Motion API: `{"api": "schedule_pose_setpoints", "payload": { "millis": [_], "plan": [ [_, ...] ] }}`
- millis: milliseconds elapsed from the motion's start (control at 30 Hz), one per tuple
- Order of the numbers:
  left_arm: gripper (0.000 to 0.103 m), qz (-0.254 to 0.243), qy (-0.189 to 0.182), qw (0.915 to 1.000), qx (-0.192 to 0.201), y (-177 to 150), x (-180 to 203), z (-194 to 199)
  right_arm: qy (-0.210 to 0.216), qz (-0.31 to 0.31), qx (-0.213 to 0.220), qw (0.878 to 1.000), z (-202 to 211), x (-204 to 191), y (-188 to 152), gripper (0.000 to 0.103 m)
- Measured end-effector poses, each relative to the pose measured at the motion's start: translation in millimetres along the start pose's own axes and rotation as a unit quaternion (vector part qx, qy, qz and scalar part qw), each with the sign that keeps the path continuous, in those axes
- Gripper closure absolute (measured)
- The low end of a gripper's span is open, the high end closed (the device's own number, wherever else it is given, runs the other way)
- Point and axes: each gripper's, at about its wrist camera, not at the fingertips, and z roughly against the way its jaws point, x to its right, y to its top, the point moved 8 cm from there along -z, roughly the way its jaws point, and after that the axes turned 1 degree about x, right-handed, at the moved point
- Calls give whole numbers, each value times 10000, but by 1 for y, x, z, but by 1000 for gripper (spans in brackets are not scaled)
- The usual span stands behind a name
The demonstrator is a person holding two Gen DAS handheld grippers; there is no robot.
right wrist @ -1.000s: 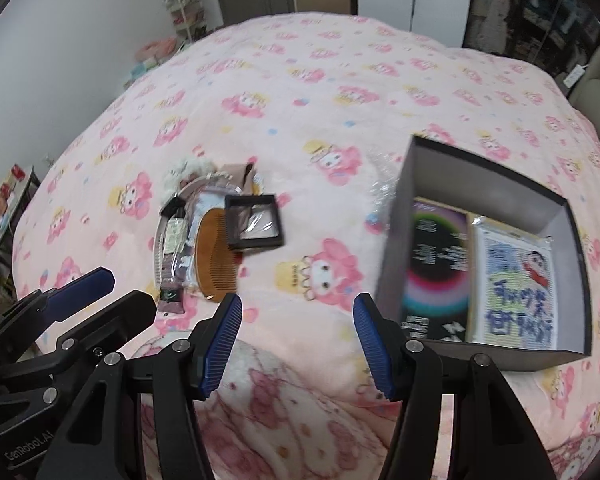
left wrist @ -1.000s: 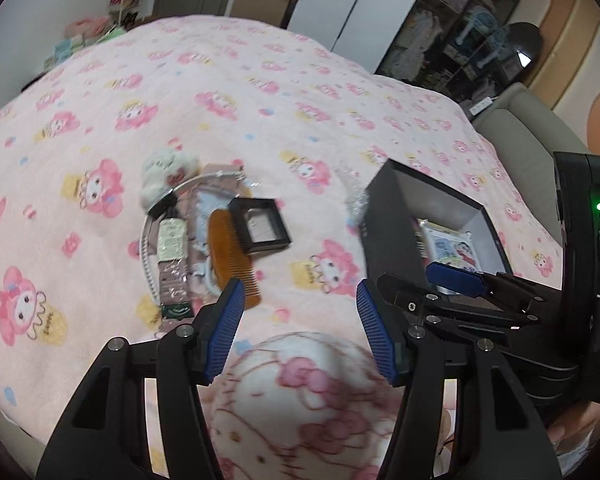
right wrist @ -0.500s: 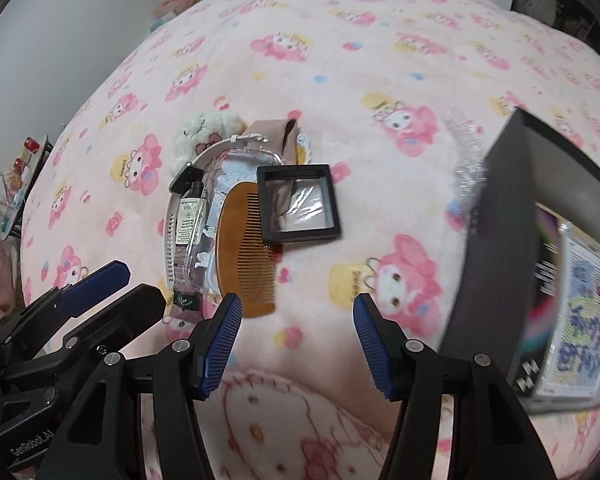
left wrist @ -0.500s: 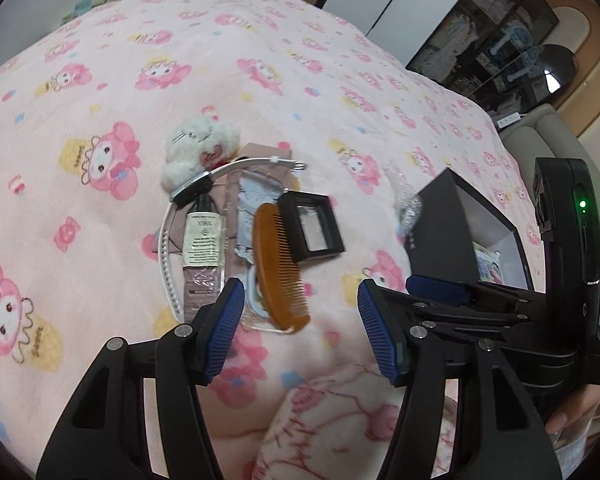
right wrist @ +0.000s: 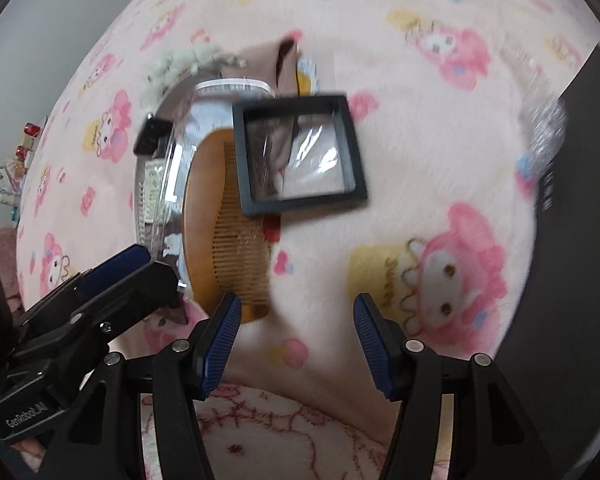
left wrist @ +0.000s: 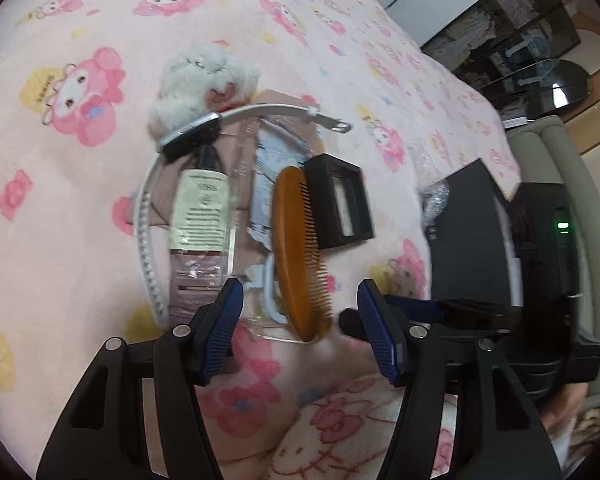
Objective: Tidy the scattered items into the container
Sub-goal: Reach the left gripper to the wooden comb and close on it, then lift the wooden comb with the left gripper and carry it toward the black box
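Note:
A pile of small items lies on the pink blanket: a brown wooden comb, a black square frame case, a sachet with a pale label, a white toothed headband and a white plush toy. The black box stands to the right. My left gripper is open, just short of the comb's near end. My right gripper is open above bare blanket, right of the comb.
The pink cartoon-print blanket covers the whole bed. A crinkled clear wrapper lies against the box's left wall. A sofa and dark shelves stand beyond the bed's right side.
Both grippers have moved forward and down toward the pile, which now looks larger and closer. The box has slid to the right edge of both views. Both grippers stay open.

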Motion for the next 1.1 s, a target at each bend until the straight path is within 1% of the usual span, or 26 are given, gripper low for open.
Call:
{"api": "schedule_pose_setpoints", "payload": {
  "millis": [67,167,200,233,333,400,433,467,500,533,600,700,867,967,1100],
  "plan": [
    [46,66,-196,9998,-46,1,0,-2,134,-21,-97,9999,-5,-3,-2,48],
    [49,148,-184,9996,-138,4,-2,-11,173,11,-220,9996,-15,-7,-1,48],
    [49,171,-263,9993,-192,5,-1,-15,184,4,-271,9995,-19,-8,0,48],
    [49,210,-314,9990,-254,6,0,-18,220,8,-325,9992,-22,-9,0,48],
    [49,203,-252,9990,-310,11,3,-26,330,83,-440,9985,-28,-15,2,48],
    [49,261,-292,9985,-386,13,3,-31,415,80,-498,9979,-32,-17,4,48],
    [55,314,-332,9978,-471,12,3,-35,506,67,-476,9976,-32,-19,5,48],
    [69,362,-383,9969,-586,9,2,-39,601,61,-446,9972,-31,-21,5,48],
    [77,356,-400,9965,-635,8,2,-41,638,61,-422,9971,-30,-23,5,49],
    [89,363,-452,9959,-695,6,3,-42,600,89,-371,9975,-28,-24,4,50],
    [95,328,-345,9967,-656,4,2,-39,498,211,-301,9981,-25,-28,1,51],
    [97,387,-361,9969,-577,5,3,-30,499,186,-303,9981,-24,-30,0,52],
    [97,178,-278,9990,-310,7,20,-3,708,156,-37,9974,-5,-41,-5,52],
    [97,56,-391,9991,-167,8,37,18,875,90,126,9960,14,-48,-11,52],
    [98,-233,-663,9975,20,4,75,43,829,114,490,9953,51,-50,-22,52]
  ]
}}
